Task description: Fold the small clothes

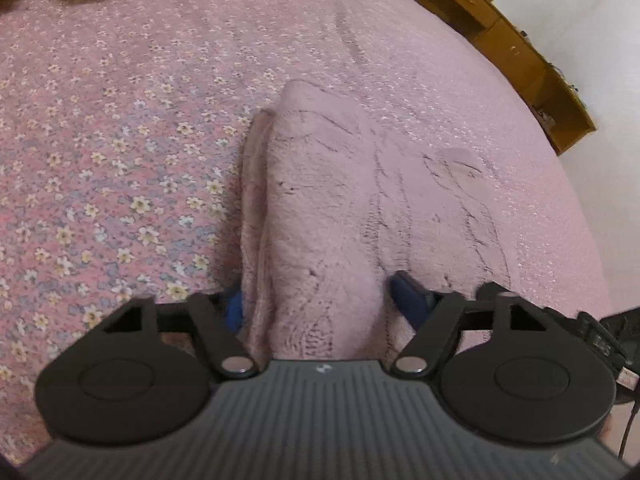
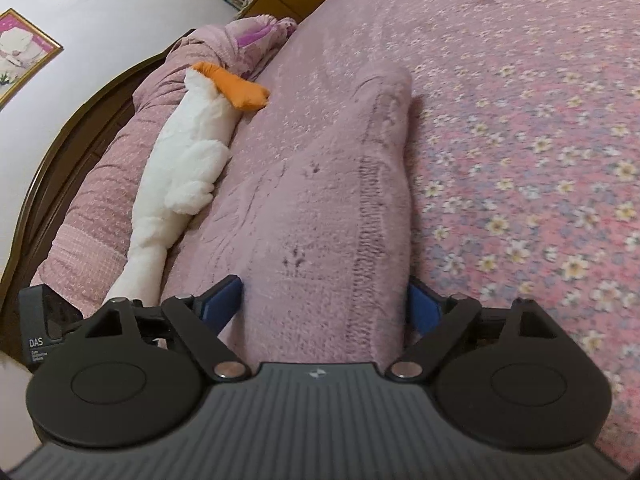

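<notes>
Left tool point(image 1: 316, 300): your jaws stand apart, straddling the near end of the pink knit garment point(image 1: 340, 200); nothing is pinched.
Garment: it lies as a long folded strip on the floral bedspread point(image 1: 100, 160), running away from you.
Right tool point(image 2: 324, 300): jaws spread wide astride the same strip, pads clear of it.
Next, likely: nip both near corners evenly, lift together, and carry them to the far end.
Watch: plush goose point(image 2: 188, 152) lies just beside the strip.

Fuzzy pink knit garment point(image 1: 320, 200), matt floral cloth bedspread point(image 1: 120, 160)
</notes>
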